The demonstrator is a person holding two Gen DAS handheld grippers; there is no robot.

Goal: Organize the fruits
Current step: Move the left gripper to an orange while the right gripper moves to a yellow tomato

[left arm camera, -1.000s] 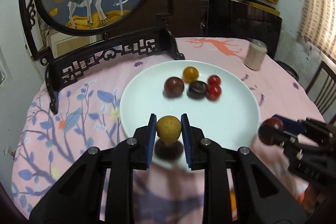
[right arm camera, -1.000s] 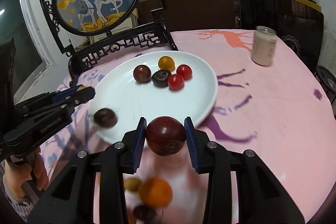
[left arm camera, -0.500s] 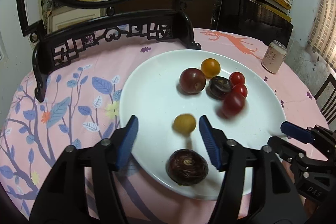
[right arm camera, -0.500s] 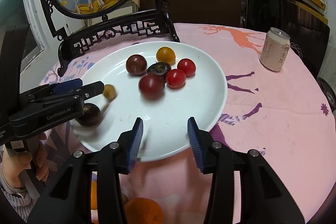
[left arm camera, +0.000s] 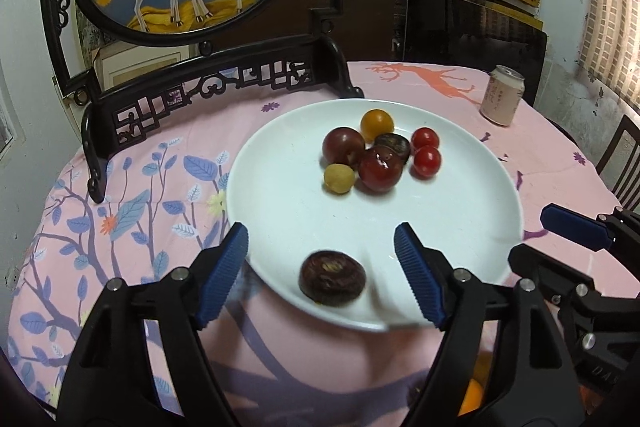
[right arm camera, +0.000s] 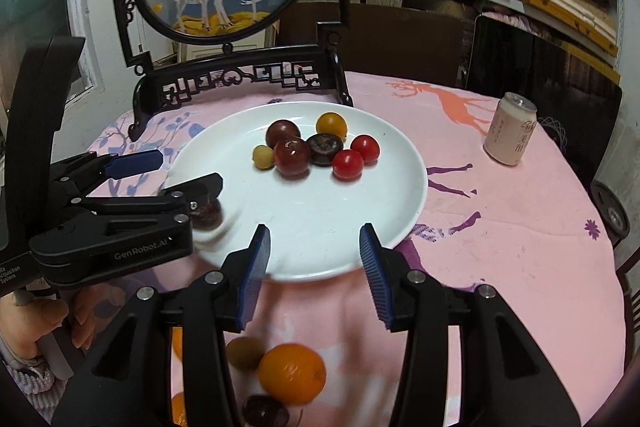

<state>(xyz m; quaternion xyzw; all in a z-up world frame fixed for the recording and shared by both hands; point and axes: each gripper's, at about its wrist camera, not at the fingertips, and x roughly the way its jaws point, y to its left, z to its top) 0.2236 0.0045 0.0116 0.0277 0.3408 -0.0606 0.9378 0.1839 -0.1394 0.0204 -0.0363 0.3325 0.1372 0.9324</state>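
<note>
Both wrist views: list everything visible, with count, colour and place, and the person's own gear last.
Round white plate: 1, white, centre of the pink tablecloth.
Small red tomatoes: 2, red, right of the cluster on the plate.
Large dark red plums: 2, maroon, middle of the cluster.
Round orange-yellow fruit: 1, far side of the cluster.
Small pale yellow fruit: 1, left of the cluster.
Dark purple-brown fruits: 2, one near the plate's front rim, one in the cluster.
Loose fruit off the plate: several, orange, olive and dark, table's near edge.
Pale drink can: 1, cream, upright, far right.
Black carved stand with deer picture: 1, behind the plate.
Pink printed tablecloth: 1, covers the table.
Left gripper: open, empty.
Right gripper: open, empty.
Hand: under the left gripper.
</note>
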